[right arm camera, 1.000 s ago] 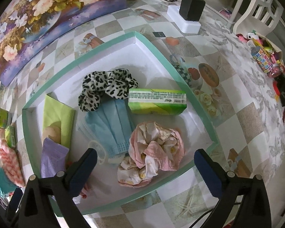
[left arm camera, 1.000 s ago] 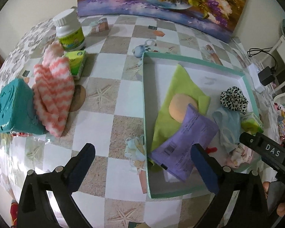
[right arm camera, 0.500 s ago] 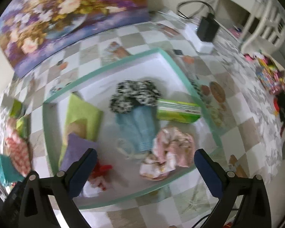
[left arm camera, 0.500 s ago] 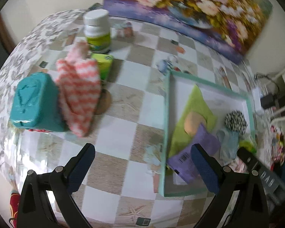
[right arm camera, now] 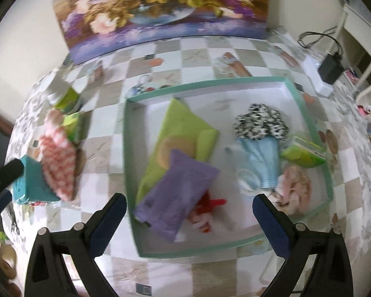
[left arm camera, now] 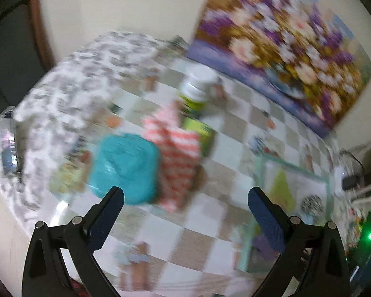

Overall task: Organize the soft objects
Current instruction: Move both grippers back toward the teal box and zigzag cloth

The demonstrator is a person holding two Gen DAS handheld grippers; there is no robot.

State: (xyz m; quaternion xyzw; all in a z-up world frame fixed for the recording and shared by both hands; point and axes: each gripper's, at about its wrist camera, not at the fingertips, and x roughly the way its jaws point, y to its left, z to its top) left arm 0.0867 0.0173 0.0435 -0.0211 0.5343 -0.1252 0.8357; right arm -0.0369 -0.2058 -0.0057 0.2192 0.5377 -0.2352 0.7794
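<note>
A teal-rimmed white tray holds a green cloth, a purple pouch, a leopard scrunchie, a blue face mask, a green tissue pack and a pink floral cloth. A pink-and-white striped cloth lies left of the tray, against a teal box; it also shows in the right wrist view. My left gripper is open and empty above the table, facing the striped cloth. My right gripper is open and empty above the tray's near edge.
A white bottle with a green label and a small green pack stand behind the striped cloth. A flower painting leans on the wall. A power strip with an adapter lies at the right. The table edge curves at left.
My left gripper has swung left from the tray toward the striped cloth and teal box; its view is blurred. My right gripper has pulled back and turned left, showing the whole tray.
</note>
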